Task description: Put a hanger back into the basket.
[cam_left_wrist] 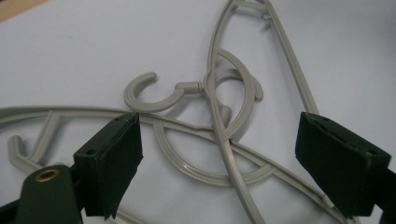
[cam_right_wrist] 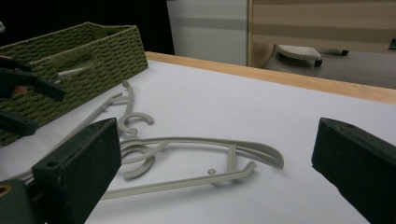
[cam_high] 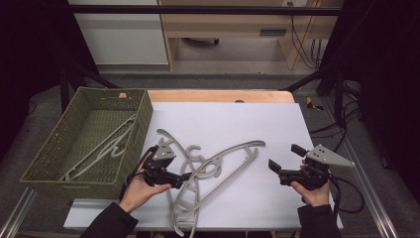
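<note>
Hangers (cam_high: 208,171), grey plastic and tangled in a loose pile, lay on the white worktop (cam_high: 237,124), just right of a green woven basket (cam_high: 141,121) that stood on the worktop's left edge and already held one more hanger (cam_high: 101,146). Going by size, the worktop came first, then the basket, then the pile, then the two hand-held tools.

From above, the pile's long bars ran diagonally from the near left toward the far right, hooks interlocked near the middle. The left tool (cam_high: 185,177) sat low at the pile's near left end, its tips touching or just over the bars, so it was plainly the nearer one. In the left tool's view, its pads stood wide apart on either side of two crossing hanger bars (cam_left_wrist: 224,140), pressing on nothing, with a hook (cam_left_wrist: 152,95) just beyond.

The right tool (cam_high: 286,157) waited well to the right of the pile, also spread wide and empty, aimed back at the hangers (cam_right_wrist: 187,158).

A grasp would likely fall to the left hand, closing across a bar rather than along it.
</note>
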Motion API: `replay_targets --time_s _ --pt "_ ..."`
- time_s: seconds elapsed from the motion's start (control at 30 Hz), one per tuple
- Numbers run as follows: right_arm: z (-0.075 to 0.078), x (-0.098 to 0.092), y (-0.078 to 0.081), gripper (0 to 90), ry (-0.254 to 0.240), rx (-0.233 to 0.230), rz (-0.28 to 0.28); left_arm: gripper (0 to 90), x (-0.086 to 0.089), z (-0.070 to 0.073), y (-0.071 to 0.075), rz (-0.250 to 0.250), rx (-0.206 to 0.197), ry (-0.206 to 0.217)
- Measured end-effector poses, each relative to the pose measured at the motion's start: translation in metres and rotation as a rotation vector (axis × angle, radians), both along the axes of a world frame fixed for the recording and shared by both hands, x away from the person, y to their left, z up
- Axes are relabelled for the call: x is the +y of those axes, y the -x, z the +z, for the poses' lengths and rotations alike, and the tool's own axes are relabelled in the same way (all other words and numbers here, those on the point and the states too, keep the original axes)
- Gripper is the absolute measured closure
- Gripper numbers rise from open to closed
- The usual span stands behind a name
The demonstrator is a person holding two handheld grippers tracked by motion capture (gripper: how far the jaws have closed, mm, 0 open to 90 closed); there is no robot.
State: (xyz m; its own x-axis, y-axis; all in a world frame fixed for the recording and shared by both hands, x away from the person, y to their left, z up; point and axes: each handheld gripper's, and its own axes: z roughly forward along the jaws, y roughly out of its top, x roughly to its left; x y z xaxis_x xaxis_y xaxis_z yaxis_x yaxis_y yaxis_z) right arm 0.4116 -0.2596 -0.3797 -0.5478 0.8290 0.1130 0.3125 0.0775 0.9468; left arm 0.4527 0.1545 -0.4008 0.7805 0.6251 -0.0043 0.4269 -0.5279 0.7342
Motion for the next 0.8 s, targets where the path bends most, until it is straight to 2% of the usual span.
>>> replay_targets --time_s 0.17,0.37,0.53,0.8 --pt "0.000 0.000 0.000 1.8 0.000 0.003 0.000 21.4 -0.008 -0.008 -0.003 -0.020 0.031 -0.048" --pt "-0.002 0.002 -0.001 1.9 0.005 0.007 0.005 32.2 -0.015 -0.022 -0.009 -0.027 0.103 -0.093" --pt "-0.002 0.003 -0.002 1.9 0.004 0.009 0.005 39.3 -0.021 -0.031 -0.010 -0.027 0.123 -0.119" --pt "-0.003 0.004 -0.002 1.9 0.008 0.013 0.007 54.0 -0.031 -0.042 -0.013 -0.033 0.139 -0.193"
